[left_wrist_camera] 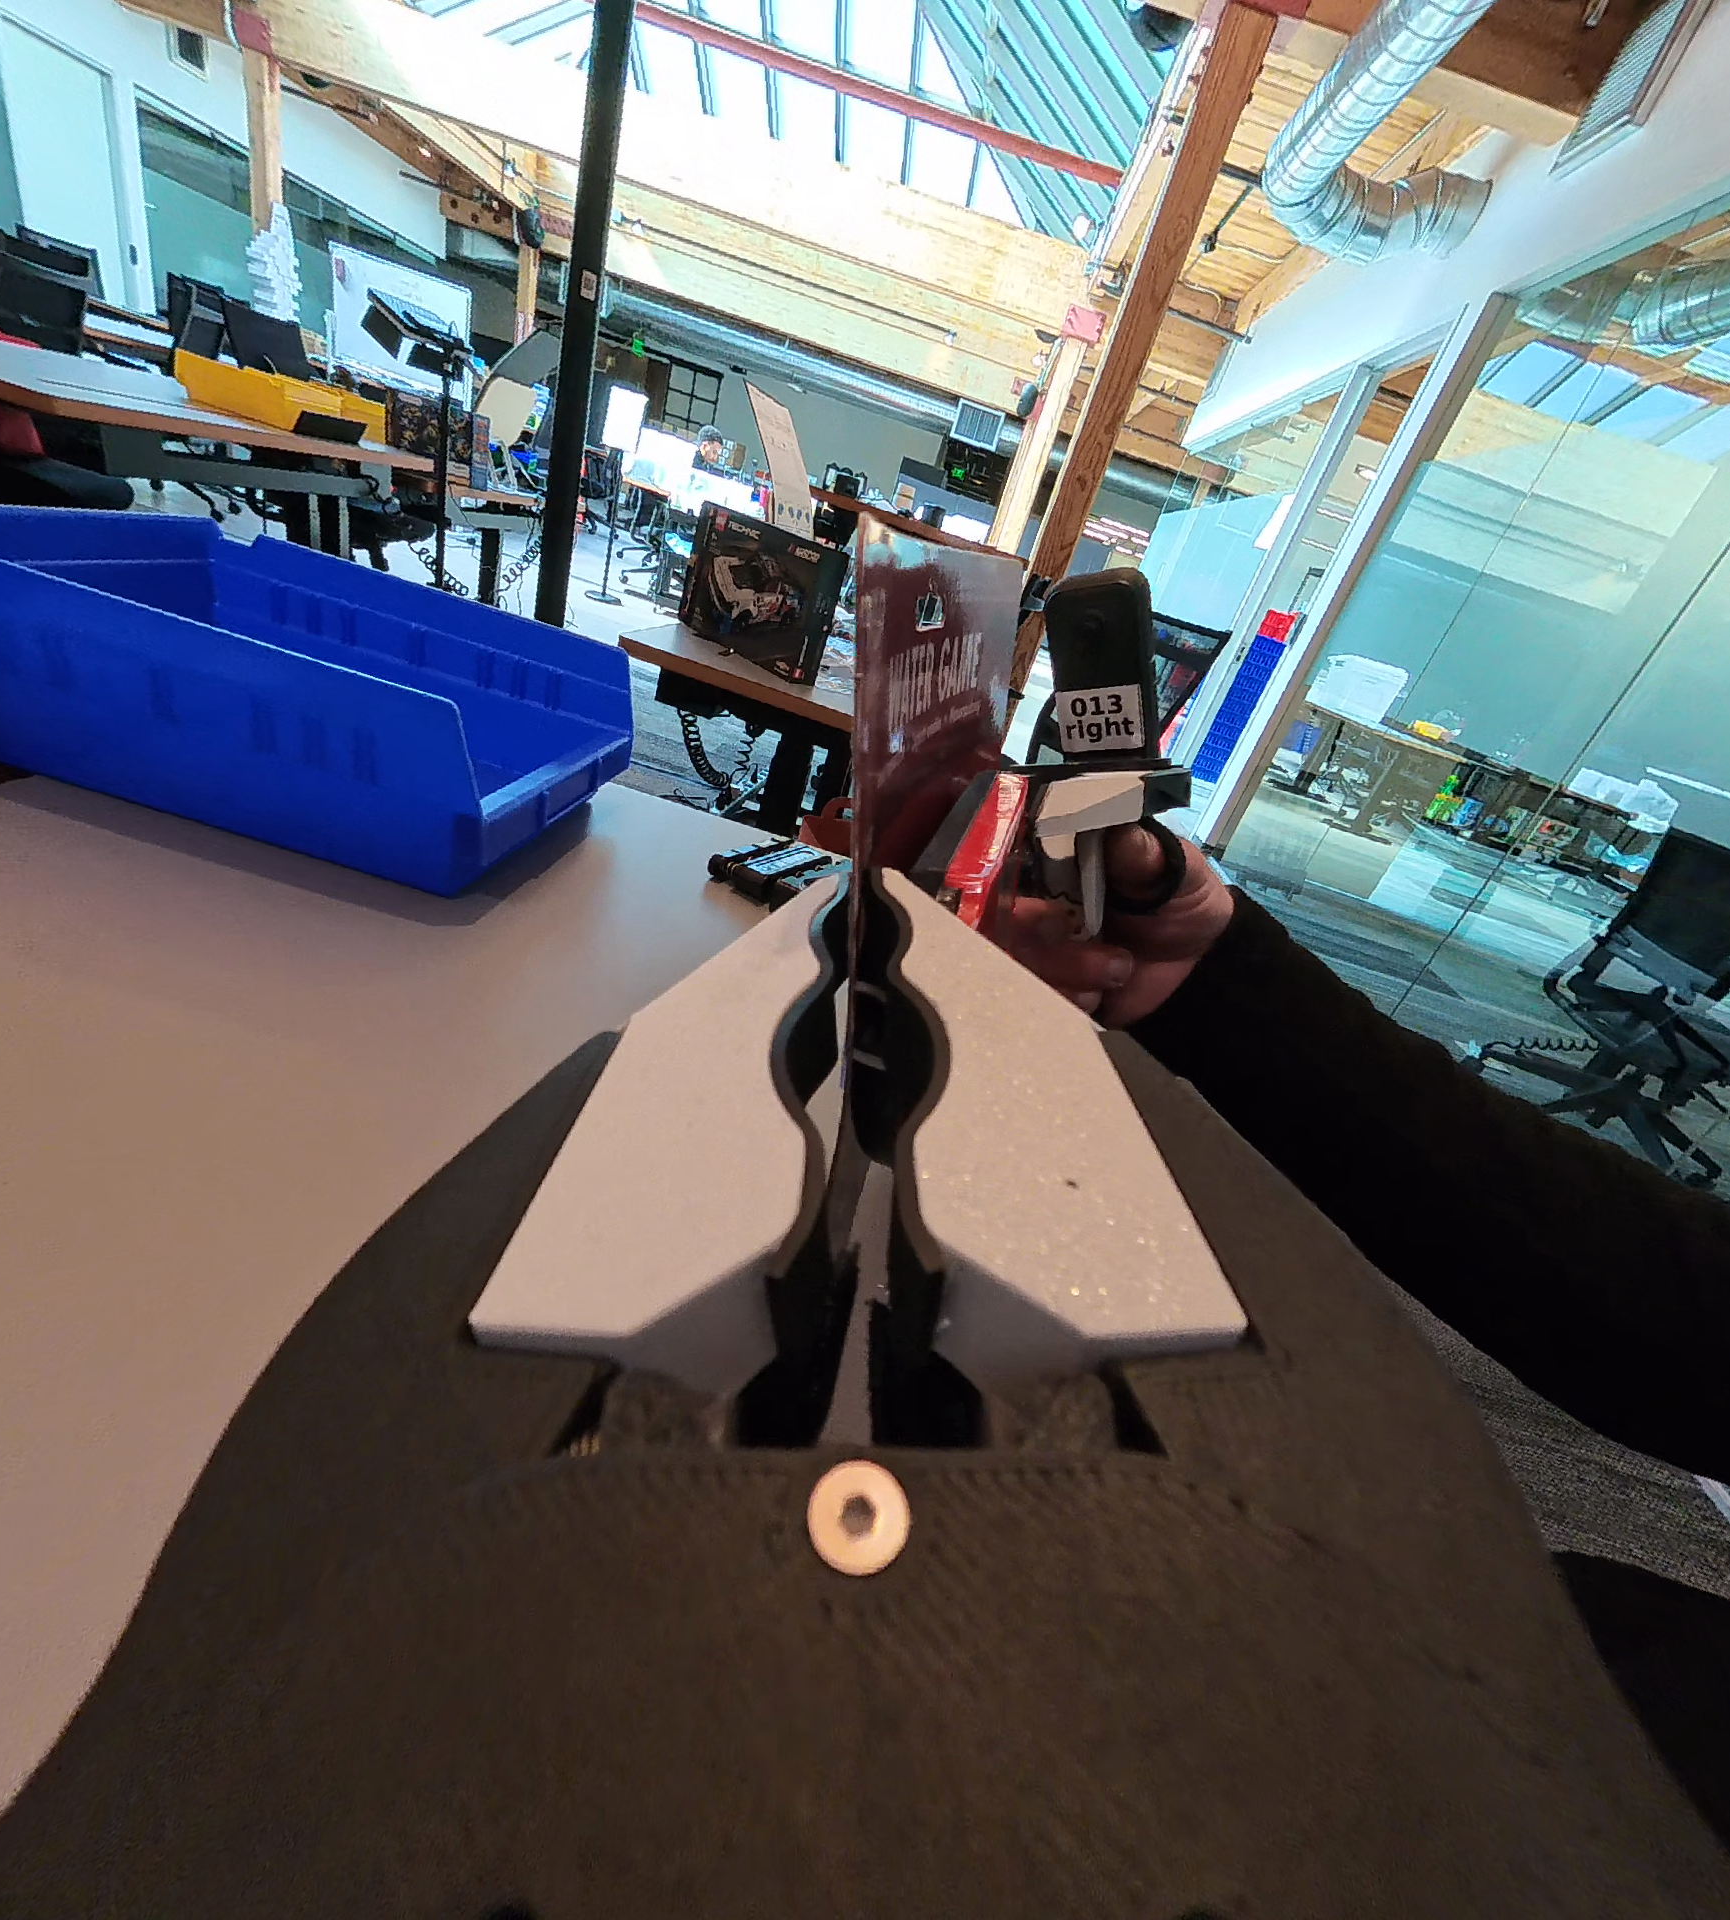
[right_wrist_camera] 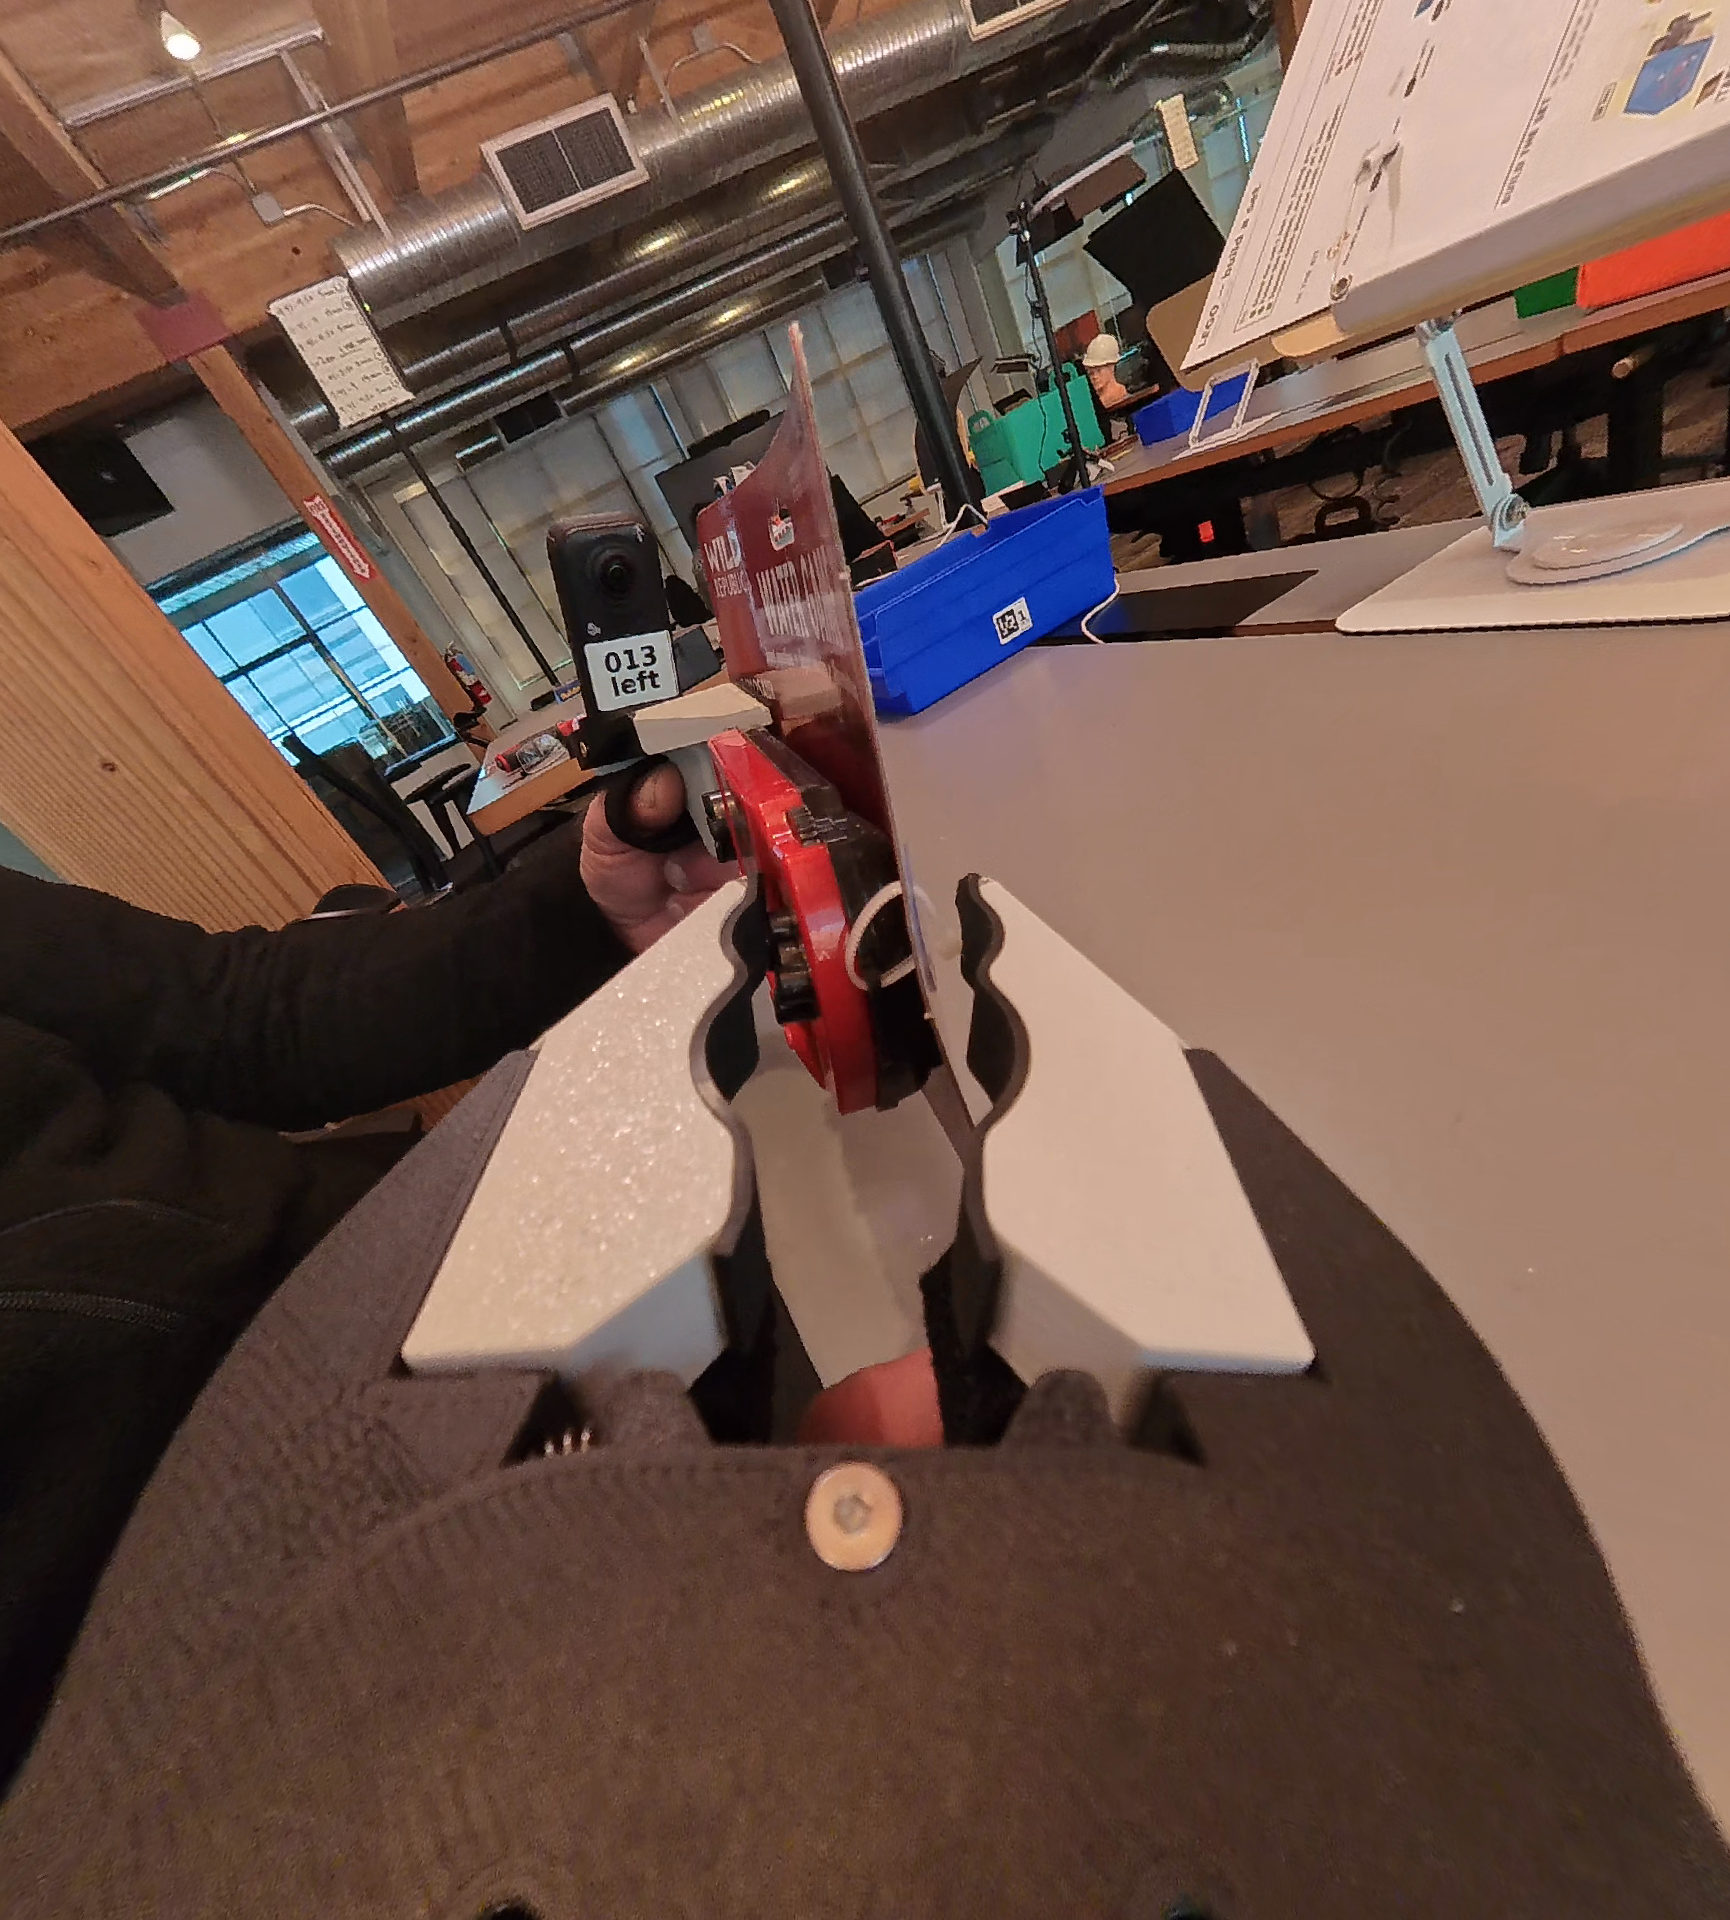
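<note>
Left wrist view: two grippers, left gripper [left_wrist_camera: 856, 904], right gripper [right_wrist_camera: 856, 914], one carded red toy [right_wrist_camera: 819, 914], one blue bin [left_wrist_camera: 248, 686].

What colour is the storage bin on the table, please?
Blue bin, clearest in the left wrist view.

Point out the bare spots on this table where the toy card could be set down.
Bare grey table runs from the right gripper out to the blue bin and white stand base. Crowded by the small black pieces beyond the left gripper.
</note>
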`<state>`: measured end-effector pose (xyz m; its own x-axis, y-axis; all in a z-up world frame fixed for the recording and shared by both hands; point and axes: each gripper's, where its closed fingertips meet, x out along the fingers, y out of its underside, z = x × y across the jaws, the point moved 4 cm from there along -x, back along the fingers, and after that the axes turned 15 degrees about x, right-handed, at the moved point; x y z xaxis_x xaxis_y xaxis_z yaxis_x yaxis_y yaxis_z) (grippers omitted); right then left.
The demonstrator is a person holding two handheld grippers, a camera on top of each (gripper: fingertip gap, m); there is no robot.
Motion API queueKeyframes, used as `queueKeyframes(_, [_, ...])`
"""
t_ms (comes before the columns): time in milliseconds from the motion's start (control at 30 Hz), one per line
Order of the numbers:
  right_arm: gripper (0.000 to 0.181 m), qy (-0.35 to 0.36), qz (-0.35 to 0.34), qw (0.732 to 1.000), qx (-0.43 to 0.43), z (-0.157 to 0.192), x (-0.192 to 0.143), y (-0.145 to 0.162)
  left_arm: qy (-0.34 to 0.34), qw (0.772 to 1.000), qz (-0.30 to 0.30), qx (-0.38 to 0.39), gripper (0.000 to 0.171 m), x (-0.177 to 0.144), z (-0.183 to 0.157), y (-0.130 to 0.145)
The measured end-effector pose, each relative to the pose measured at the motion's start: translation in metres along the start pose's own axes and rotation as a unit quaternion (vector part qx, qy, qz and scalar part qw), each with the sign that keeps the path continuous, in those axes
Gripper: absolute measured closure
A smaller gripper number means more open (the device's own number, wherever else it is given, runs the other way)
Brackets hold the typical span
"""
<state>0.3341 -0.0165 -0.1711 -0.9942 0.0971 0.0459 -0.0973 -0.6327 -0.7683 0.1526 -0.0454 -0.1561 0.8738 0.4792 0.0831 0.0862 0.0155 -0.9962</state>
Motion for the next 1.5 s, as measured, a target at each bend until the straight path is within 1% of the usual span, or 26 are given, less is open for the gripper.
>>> queueKeyframes(533, [0.147, -0.003, -0.003, 1.0, 0.007, -0.002, -0.004, 0.0, 0.003, 1.0, 0.001, -0.005, 0.171, 0.003, -0.002, 0.003])
queueKeyframes(800, [0.147, -0.005, -0.005, 1.0, 0.012, -0.006, -0.001, 0.002, -0.002, 1.0, 0.013, -0.012, 0.171, 0.002, 0.001, 0.005])
queueKeyframes(1000, [0.149, 0.005, 0.007, 0.999, 0.032, -0.018, 0.015, 0.005, -0.013, 0.999, 0.019, -0.044, 0.171, -0.009, 0.015, 0.016])
queueKeyframes(1133, [0.148, 0.007, 0.021, 0.999, 0.04, -0.031, 0.03, 0.009, -0.024, 0.998, 0.028, -0.047, 0.171, -0.019, 0.029, 0.026])
queueKeyframes(1267, [0.148, 0.022, 0.045, 0.999, 0.019, -0.044, 0.043, 0.012, -0.025, 0.998, 0.053, -0.024, 0.171, -0.028, 0.041, 0.038])
queueKeyframes(1333, [0.148, 0.035, 0.069, 0.997, 0.008, -0.051, 0.047, 0.016, -0.029, 0.997, 0.077, -0.006, 0.171, -0.03, 0.047, 0.047])
queueKeyframes(1500, [0.147, 0.072, 0.111, 0.991, -0.003, -0.07, 0.05, 0.025, -0.031, 0.993, 0.115, 0.014, 0.171, -0.03, 0.054, 0.06])
